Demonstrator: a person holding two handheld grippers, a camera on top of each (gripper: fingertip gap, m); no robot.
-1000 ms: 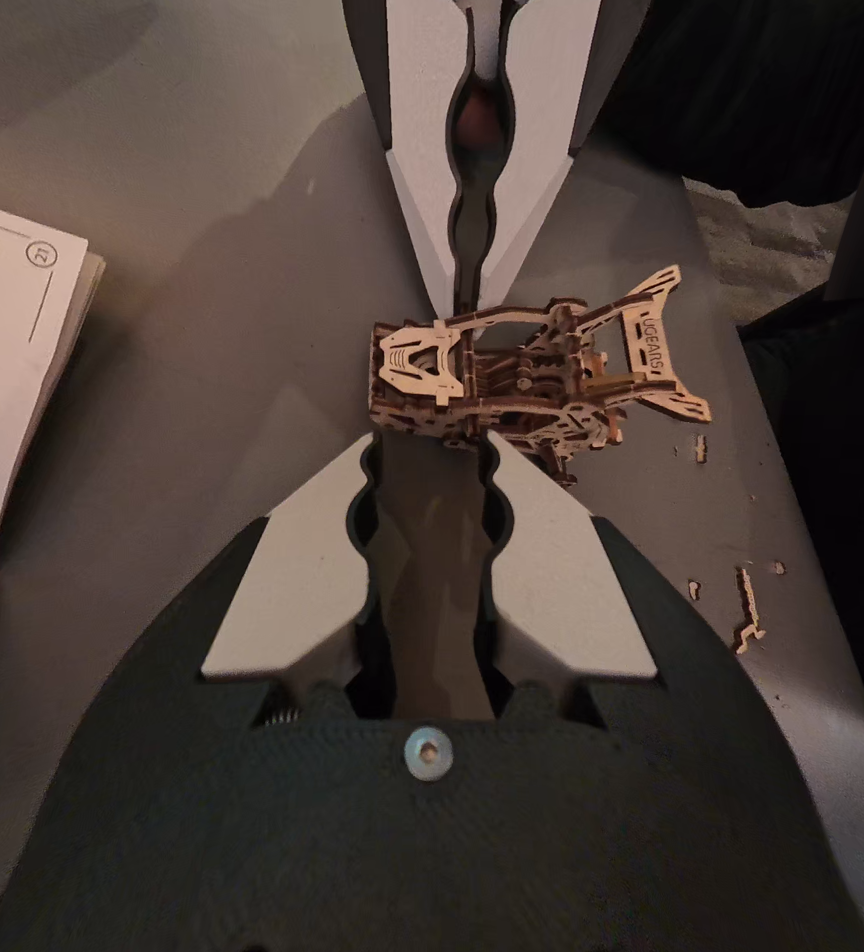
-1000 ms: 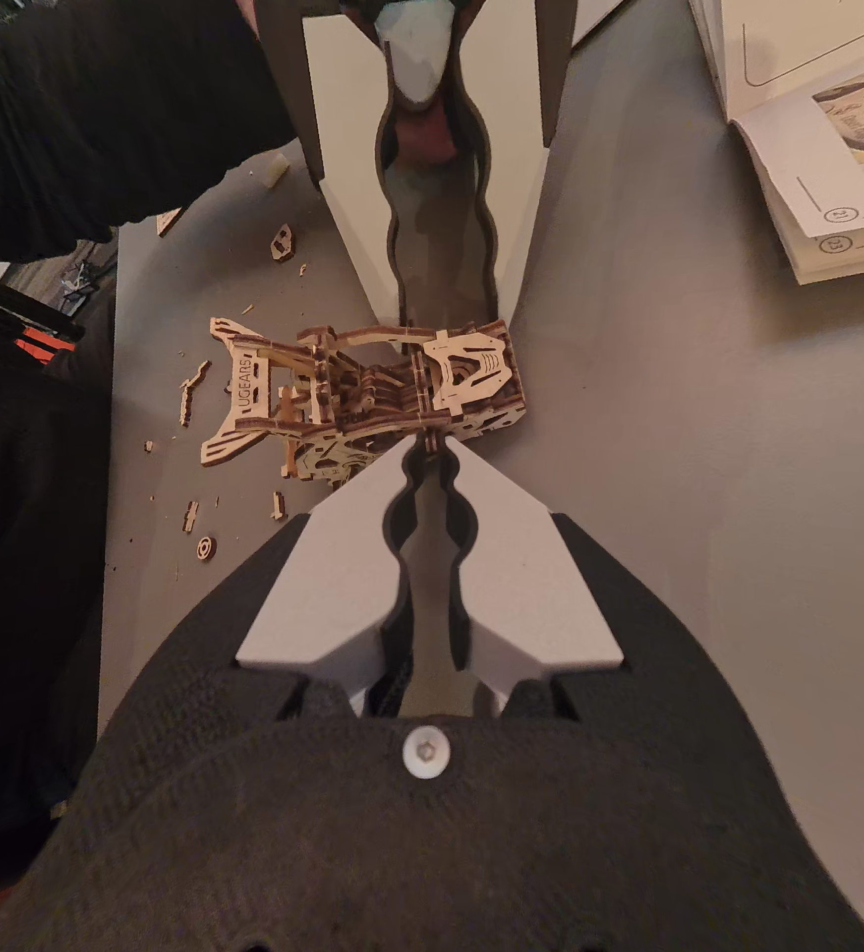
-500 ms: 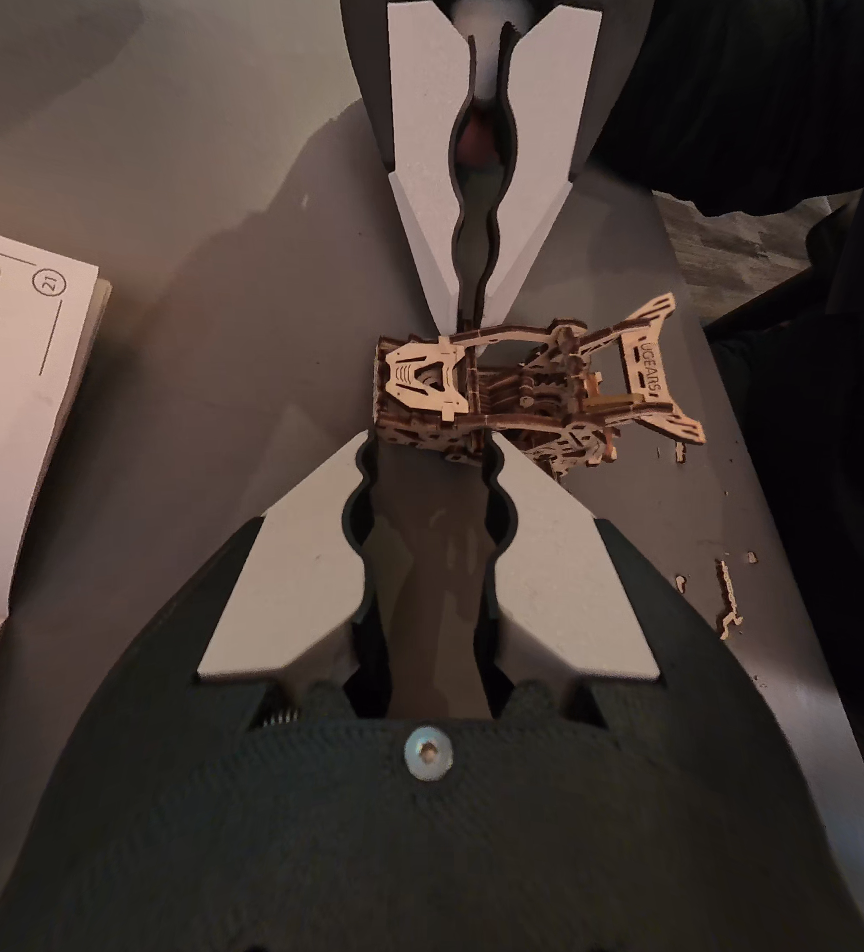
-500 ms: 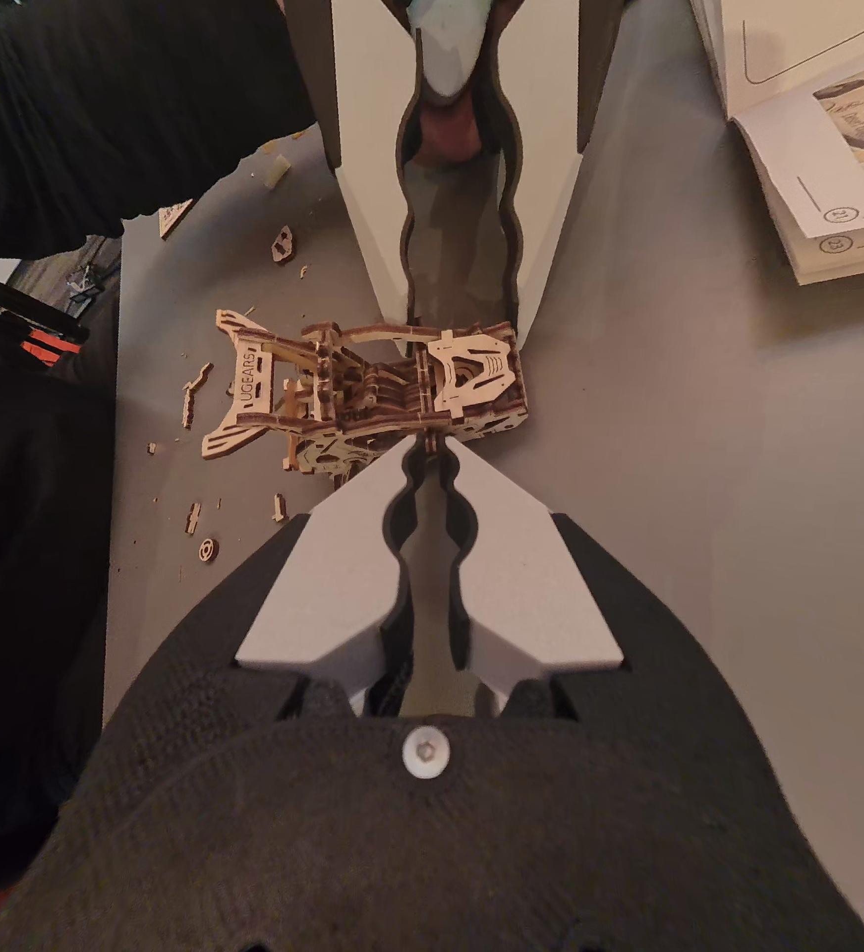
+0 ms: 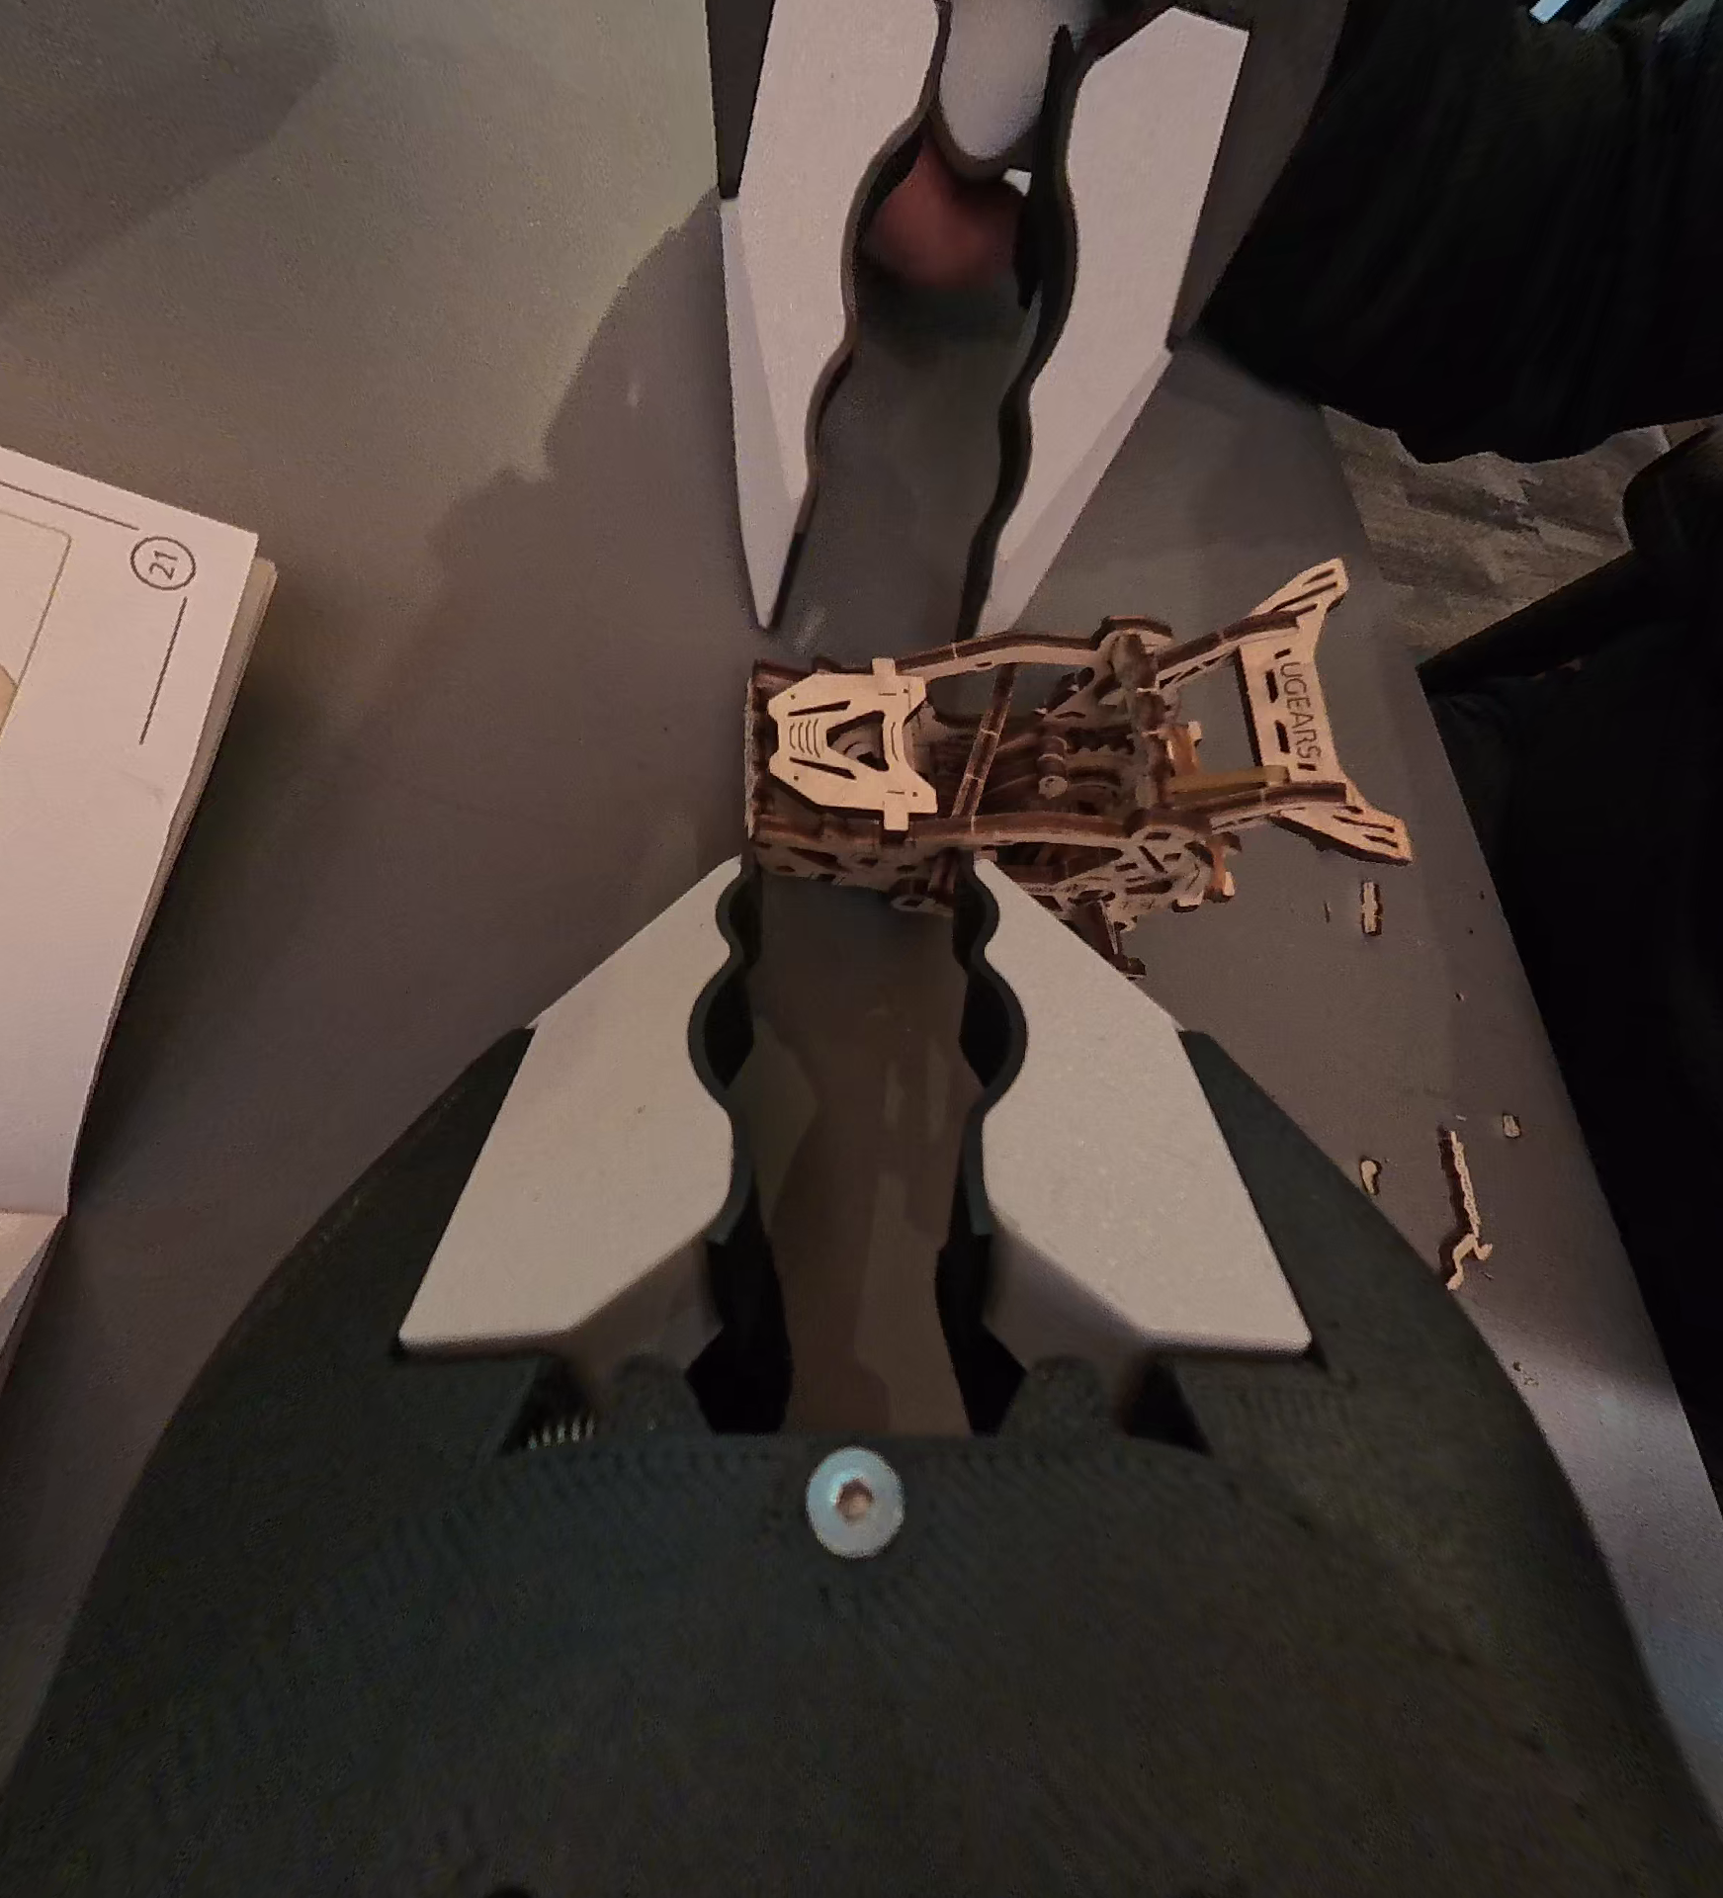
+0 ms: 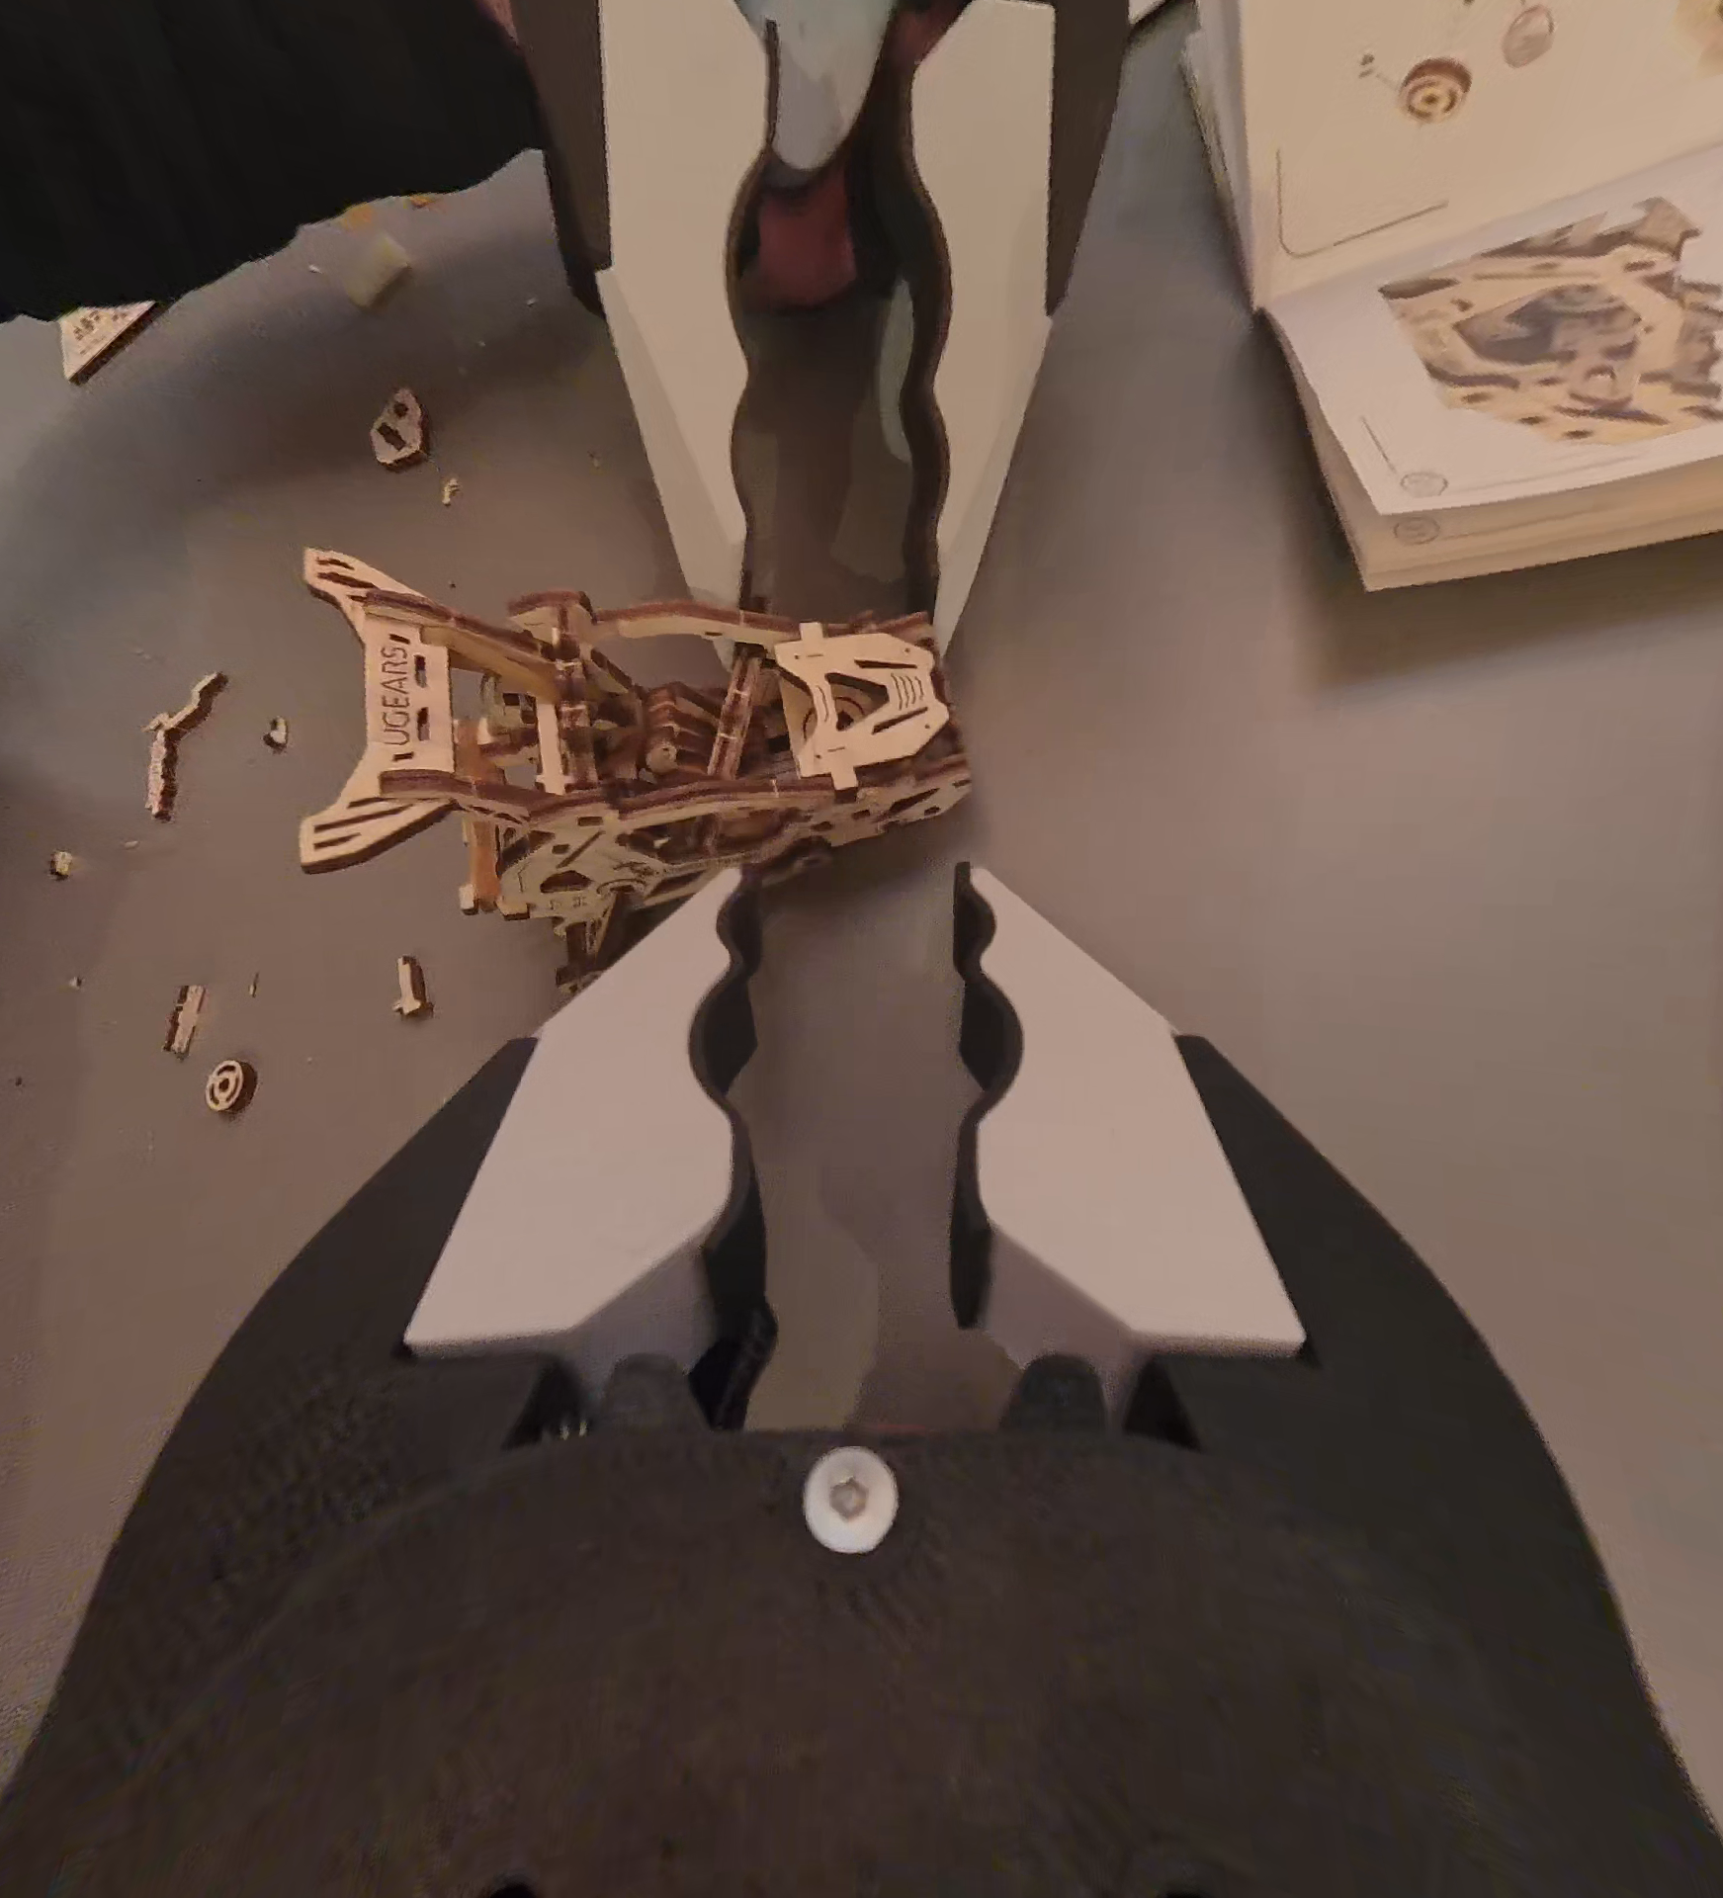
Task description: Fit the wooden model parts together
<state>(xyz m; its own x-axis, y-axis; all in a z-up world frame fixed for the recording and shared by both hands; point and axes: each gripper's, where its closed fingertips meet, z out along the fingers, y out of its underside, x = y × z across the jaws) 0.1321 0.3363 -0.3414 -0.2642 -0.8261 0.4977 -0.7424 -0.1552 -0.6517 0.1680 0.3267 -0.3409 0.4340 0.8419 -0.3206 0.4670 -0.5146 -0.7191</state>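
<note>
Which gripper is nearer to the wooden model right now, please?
Left. The left gripper, open, has its fingertips at the wooden model; the right gripper, also open, sits just clear of it.

Hobby desk: grey table (image 6: 1350, 924), instruction booklet (image 6: 1514, 339), wood offcuts (image 6: 179, 739).

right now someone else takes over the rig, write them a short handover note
Left gripper: open, fingertips against the near side of the wooden model; whether it grips cannot be told.
Right gripper: open, at the opposite side of the model, not gripping.
The model sits on the grey table, largely assembled. Loose wooden scraps lie beside it; the instruction booklet lies open nearby.
Left: check the booklet for any parts still to fit.
</note>
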